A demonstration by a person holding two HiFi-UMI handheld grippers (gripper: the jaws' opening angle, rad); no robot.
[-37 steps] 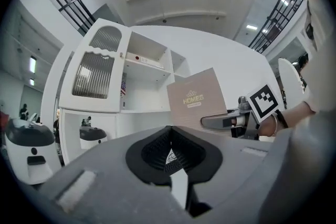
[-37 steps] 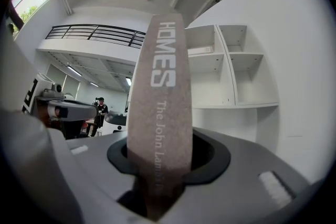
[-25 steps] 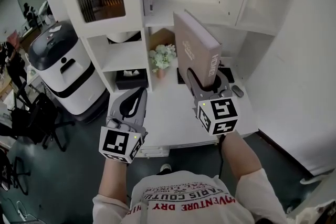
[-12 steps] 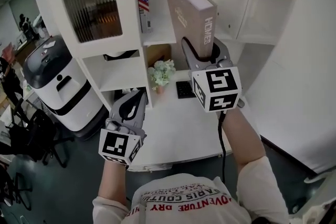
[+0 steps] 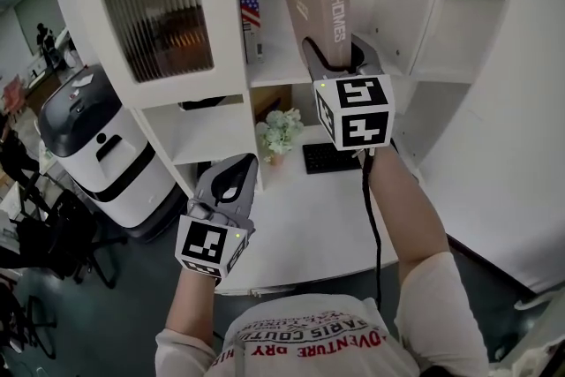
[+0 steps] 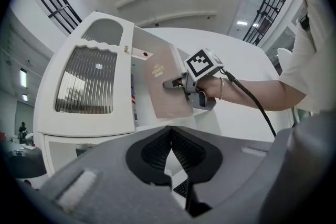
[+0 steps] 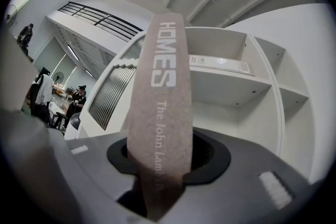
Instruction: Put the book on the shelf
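Right gripper (image 5: pixel 340 57) clamps the brown book (image 5: pixel 311 0) by its lower end and holds it upright at the mouth of the shelf (image 5: pixel 275 73) compartment, just right of the flag-spined books (image 5: pixel 250 9). Left gripper (image 5: pixel 237 172) hangs lower, over the desk's (image 5: pixel 300 216) front edge, jaws pressed together on nothing.

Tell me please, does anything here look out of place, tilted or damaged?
Only the book: it leans in the air before the shelf, clamped by the right gripper, not yet standing beside the upright books there. Nothing looks spilled or damaged.
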